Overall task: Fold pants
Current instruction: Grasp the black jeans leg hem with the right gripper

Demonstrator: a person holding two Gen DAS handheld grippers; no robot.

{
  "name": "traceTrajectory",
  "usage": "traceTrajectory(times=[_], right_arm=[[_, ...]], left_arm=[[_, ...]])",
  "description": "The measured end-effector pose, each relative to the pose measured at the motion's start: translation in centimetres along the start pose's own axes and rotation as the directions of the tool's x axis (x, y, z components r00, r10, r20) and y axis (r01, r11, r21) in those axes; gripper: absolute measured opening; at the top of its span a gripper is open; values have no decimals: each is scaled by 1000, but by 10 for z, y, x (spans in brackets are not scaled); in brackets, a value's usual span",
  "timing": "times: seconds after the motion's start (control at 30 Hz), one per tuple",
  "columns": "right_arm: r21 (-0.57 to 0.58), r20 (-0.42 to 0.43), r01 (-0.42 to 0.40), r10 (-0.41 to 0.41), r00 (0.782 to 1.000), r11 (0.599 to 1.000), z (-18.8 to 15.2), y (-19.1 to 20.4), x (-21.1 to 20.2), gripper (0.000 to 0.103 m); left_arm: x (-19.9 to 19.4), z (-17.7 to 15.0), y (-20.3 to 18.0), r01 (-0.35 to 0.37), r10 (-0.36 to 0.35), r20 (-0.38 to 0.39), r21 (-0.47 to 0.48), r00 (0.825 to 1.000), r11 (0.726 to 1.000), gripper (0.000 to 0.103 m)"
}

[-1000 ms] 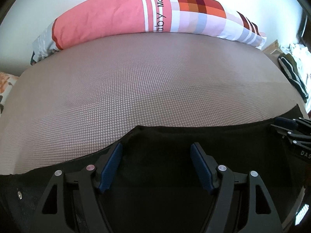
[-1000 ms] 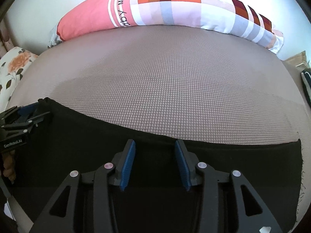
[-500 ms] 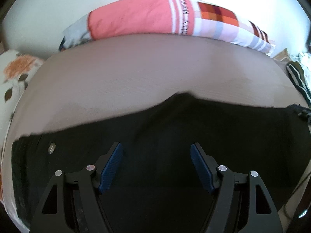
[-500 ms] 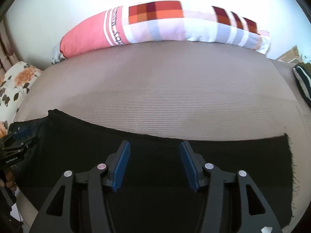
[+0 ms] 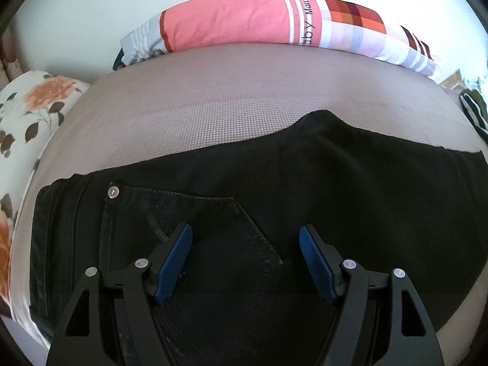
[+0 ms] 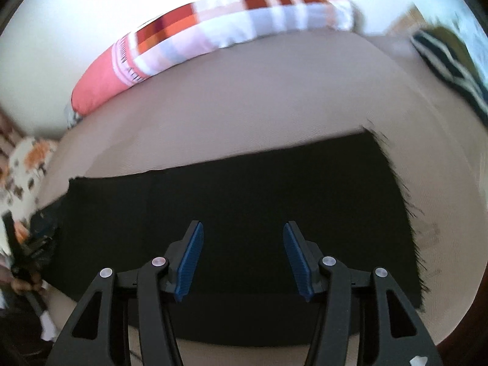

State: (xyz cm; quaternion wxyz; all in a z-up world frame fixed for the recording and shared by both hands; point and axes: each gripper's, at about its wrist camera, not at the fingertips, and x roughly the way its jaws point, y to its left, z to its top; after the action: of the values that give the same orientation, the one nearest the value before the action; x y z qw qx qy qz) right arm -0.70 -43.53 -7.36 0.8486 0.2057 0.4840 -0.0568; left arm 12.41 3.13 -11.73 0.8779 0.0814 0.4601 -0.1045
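Black pants (image 5: 350, 189) lie flat along the near side of a taupe bed (image 5: 238, 91). In the left wrist view I see the waist end with a back pocket (image 5: 213, 235) and a metal rivet (image 5: 113, 191). My left gripper (image 5: 245, 244) is open and empty, just above the pocket. In the right wrist view the pants (image 6: 244, 195) show as a folded leg band ending in a frayed hem (image 6: 399, 183). My right gripper (image 6: 242, 241) is open and empty above the legs. The left gripper (image 6: 27, 253) shows blurred at that view's left edge.
A long pink and checked pillow (image 5: 274, 21) lies along the far side of the bed by a white wall. A floral pillow (image 5: 33, 100) sits at the left. Striped clothing (image 6: 448, 58) lies at the far right.
Both grippers have pulled back and up from the pants' far edge and stayed open. The left view now shows the waist and pocket. The right view swung towards the hem.
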Motion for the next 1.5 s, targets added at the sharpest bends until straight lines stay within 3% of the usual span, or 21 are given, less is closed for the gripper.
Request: traceTrajectory(times=[0.2,0.4,0.53,0.73,0.93,1.2,1.37,1.5], right_arm=[[133,-17,-28,30,999,991,-1,-76,-20,52],[199,-40,-73,82,996,977,11,-124,-27,52],[253,-54,-139,157,986,958,17,-147,-23,44],[254,-95,-165,195,976,953,23,-165,-10,40],[239,-124,-258,293,948,936,25,-175,3,35],[215,-119,-341,371,921,915,37,-170,23,17],[201,-108,-329,355,929,923,41,-165,26,12],[194,-94,-268,290,953,944,37,-157,21,7]], left_arm=[[-8,0,-14,53,-54,-25,-42,998,998,73],[-15,4,-39,138,-141,-44,-62,989,989,73],[-15,6,-59,159,-162,-51,-45,986,986,73],[-9,6,-80,178,-180,-75,-32,981,983,73],[1,6,-89,178,-182,-99,-45,978,983,73],[6,5,-99,128,-129,-101,-13,987,992,74],[7,5,-100,117,-117,-96,-10,988,993,76],[8,4,-103,106,-105,-86,2,991,994,76]])
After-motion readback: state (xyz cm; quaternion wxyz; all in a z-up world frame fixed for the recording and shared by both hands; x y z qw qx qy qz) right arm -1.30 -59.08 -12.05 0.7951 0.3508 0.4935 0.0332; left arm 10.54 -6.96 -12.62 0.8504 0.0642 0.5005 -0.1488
